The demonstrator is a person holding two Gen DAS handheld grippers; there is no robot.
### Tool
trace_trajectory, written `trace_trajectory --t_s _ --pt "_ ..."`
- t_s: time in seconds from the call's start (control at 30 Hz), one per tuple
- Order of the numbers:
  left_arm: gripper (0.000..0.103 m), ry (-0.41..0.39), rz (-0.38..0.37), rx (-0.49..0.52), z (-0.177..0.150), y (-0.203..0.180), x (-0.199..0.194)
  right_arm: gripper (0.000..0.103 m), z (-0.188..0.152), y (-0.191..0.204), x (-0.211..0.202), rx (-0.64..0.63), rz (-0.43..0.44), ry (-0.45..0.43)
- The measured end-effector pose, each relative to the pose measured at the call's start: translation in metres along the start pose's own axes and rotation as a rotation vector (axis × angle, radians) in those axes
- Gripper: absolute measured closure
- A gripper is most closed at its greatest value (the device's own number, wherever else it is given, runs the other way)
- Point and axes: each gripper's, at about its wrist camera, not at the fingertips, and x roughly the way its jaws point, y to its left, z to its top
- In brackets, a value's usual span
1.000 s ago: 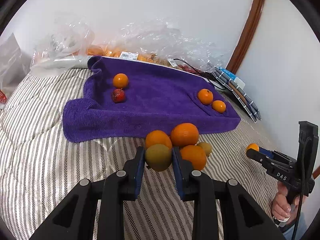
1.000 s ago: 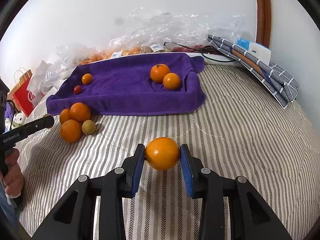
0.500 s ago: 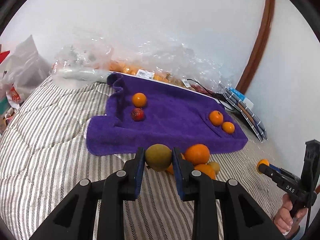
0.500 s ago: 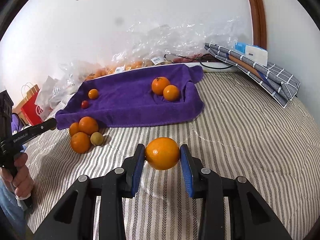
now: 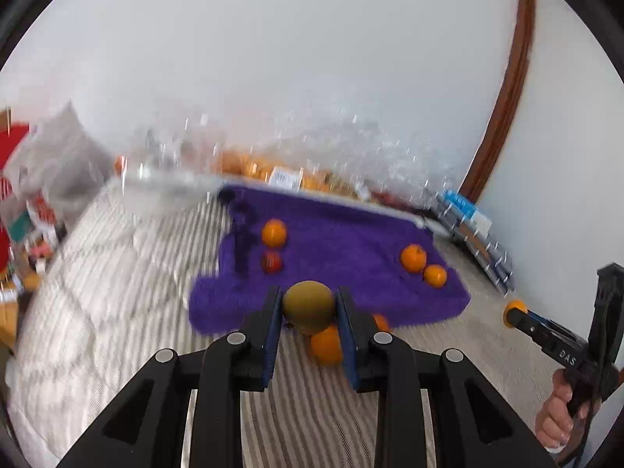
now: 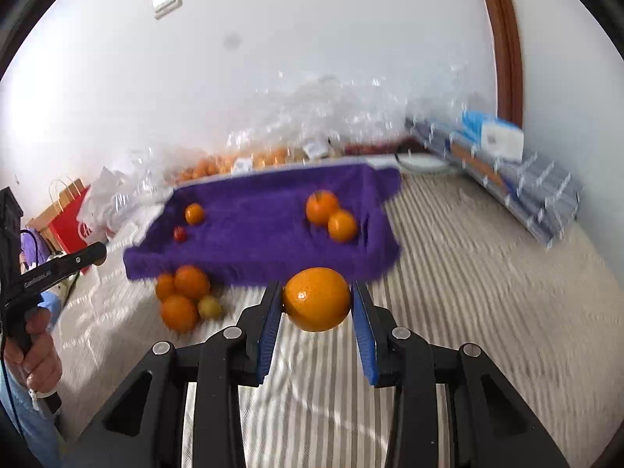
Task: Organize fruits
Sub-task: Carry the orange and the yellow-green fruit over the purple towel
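Jaws of the left gripper [image 5: 308, 306] clamp a greenish-brown fruit [image 5: 309, 306], and those of the right gripper [image 6: 316, 299] clamp a large orange [image 6: 316, 298], both held above the striped bed [image 6: 487, 292]. Straight ahead of each lies the purple towel [image 6: 265, 234], carrying two oranges [image 6: 330, 214] at its right end and a small orange [image 6: 194, 213] with a red fruit [image 6: 179, 234] at its left. By my judgement, the right gripper is nearer the orange pair, the left nearer the opposite end.

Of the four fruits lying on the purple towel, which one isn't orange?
The small red fruit near the towel's left end, just in front of a small orange. The other three on the towel are all orange.
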Motion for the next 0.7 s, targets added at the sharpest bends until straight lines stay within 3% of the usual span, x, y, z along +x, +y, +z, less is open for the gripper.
trace_trajectory --t_s 0.07,0.27,0.43,0.7 --pt "0.077 -0.038 0.006 0.013 0.016 -0.003 -0.005 0.067 0.015 0.003 0.0 -0.006 0.015 -0.018" --pt "0.077 -0.044 0.055 -0.002 0.047 0.007 0.011 0.067 0.056 0.013 0.021 -0.048 0.006 0.001" --pt "0.077 -0.029 0.039 -0.096 0.048 0.022 0.046 0.067 0.061 0.015 0.05 -0.004 0.032 0.009" --pt "0.077 -0.037 0.049 -0.106 0.04 0.036 0.077 0.067 0.072 0.016 0.09 0.009 0.05 -0.013"
